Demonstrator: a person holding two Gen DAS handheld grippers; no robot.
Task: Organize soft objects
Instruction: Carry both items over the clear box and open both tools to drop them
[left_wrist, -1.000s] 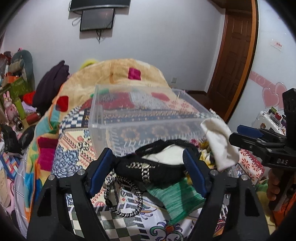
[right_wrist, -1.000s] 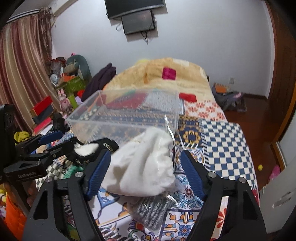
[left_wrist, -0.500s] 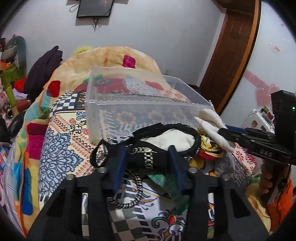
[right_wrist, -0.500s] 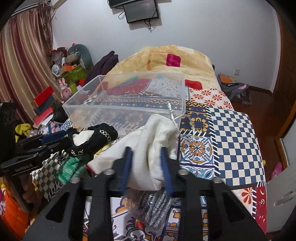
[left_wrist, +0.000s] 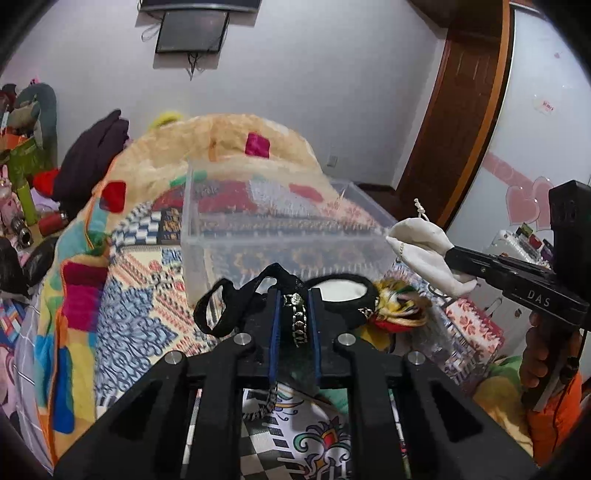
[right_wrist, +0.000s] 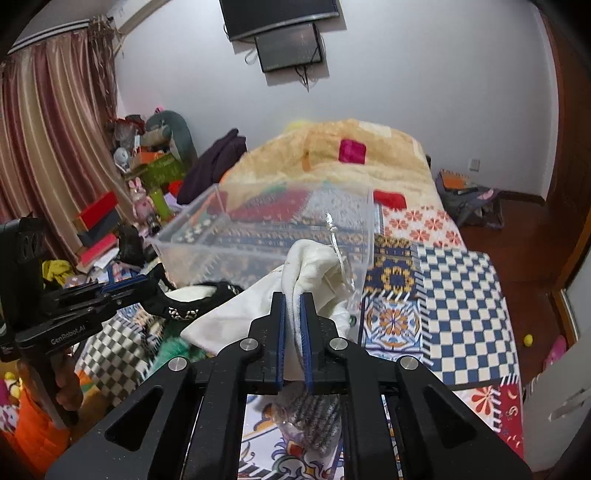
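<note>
Left wrist view showed my left hand-held gripper (left_wrist: 294, 314) clenched on a black studded bag (left_wrist: 295, 295); my right hand-held gripper (right_wrist: 291, 314) pinched a white drawstring pouch (right_wrist: 317, 269). Both hung just short of the clear plastic bin (left_wrist: 258, 240), which looked empty, so all sorting remained.

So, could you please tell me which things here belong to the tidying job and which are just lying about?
Job:
- black hat, in left gripper
- white pouch, in right gripper
- clear bin

Lying about:
- screen
- curtain
- purple clothes
- yellow ball
</note>
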